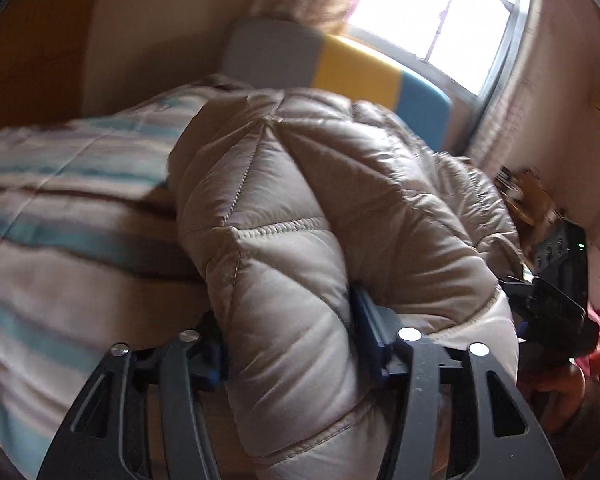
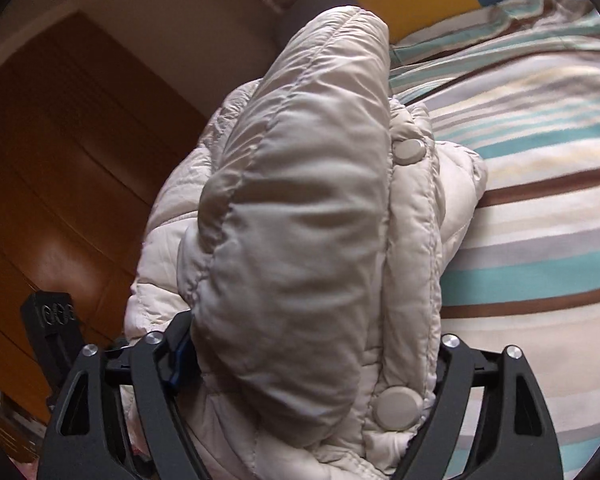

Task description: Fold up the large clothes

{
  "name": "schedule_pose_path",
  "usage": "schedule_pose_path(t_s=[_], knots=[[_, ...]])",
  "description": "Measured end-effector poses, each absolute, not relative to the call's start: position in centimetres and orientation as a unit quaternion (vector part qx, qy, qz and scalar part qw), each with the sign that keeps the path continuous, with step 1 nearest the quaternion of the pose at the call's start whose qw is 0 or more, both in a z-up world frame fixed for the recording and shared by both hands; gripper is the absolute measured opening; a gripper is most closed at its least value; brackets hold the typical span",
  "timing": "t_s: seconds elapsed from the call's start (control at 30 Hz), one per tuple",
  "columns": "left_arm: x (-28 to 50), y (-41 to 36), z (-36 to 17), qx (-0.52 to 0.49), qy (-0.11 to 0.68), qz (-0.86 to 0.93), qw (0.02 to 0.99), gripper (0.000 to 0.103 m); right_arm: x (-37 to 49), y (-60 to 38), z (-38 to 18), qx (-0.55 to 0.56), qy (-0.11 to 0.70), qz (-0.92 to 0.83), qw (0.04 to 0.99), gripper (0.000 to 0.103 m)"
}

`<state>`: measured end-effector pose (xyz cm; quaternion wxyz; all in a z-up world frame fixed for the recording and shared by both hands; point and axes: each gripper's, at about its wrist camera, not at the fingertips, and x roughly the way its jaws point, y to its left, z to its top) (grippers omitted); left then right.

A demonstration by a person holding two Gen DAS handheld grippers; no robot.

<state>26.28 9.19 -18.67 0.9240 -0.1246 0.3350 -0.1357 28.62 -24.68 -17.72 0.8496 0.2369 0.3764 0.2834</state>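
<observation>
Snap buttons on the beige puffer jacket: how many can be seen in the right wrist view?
2: one snap button on the upper placket, another low beside the right gripper. Folds may hide more.

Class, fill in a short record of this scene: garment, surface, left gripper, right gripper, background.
garment: beige quilted puffer jacket, bunched, with round snap buttons
surface: striped teal, brown and cream bedspread
left gripper: jaws clamp a thick fold of jacket
right gripper: jaws wide around padded jacket bulk
background: grey, yellow and blue headboard; bright window; wooden wardrobe
</observation>
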Motion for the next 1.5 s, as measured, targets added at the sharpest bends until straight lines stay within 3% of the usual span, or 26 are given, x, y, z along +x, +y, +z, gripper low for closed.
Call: schedule_pose_path(t_s=[0.03, 0.1, 0.13, 0.37, 0.57, 0.7, 0.83, 0.93, 1.07, 1.5], knots=[[26.2, 10.0, -19.3, -0.136, 0.341, -0.124, 0.922, 0.063, 28.5, -24.2, -17.7, 0.223, 0.375, 0.279, 0.856, 0.09], [25.7, 10.8, -20.0, -0.14, 0.344, -0.096, 0.924, 0.089, 28.1, -23.9, -17.8, 0.195, 0.368, 0.253, 0.873, 0.094], [25.4, 10.8, -20.2, -0.133, 0.343, -0.079, 0.927, 0.092, 27.7, -23.8, -17.8, 0.192, 0.365, 0.246, 0.877, 0.095], [24.6, 11.8, -21.0, -0.162, 0.353, -0.062, 0.919, 0.097, 24.5, -25.8, -17.8, 0.187, 0.363, 0.192, 0.892, 0.098], [24.3, 12.3, -16.5, -0.169, 0.331, -0.01, 0.928, 0.097, 21.1, -28.0, -12.8, 0.166, 0.289, 0.118, 0.935, 0.099], [26.4, 11.2, -12.3, -0.172, 0.305, -0.013, 0.937, 0.097, 23.3, -27.8, -9.0, 0.179, 0.261, 0.114, 0.942, 0.098], [30.3, 7.6, -9.6, -0.114, 0.304, -0.024, 0.945, 0.097, 29.2, -22.5, -6.5, 0.13, 0.276, 0.136, 0.943, 0.074], [34.0, 5.0, -9.6, -0.069, 0.316, -0.02, 0.946, 0.097, 32.8, -20.2, -6.4, 0.1, 0.31, 0.132, 0.936, 0.066], [38.8, 3.6, -13.0, -0.016, 0.353, 0.002, 0.936, 0.097, 36.9, -18.2, -9.0, 0.081, 0.349, 0.112, 0.927, 0.059], [41.0, 4.8, -19.2, -0.009, 0.367, -0.006, 0.93, 0.1, 41.9, -15.7, -18.3, 0.073, 0.406, 0.119, 0.903, 0.062]])
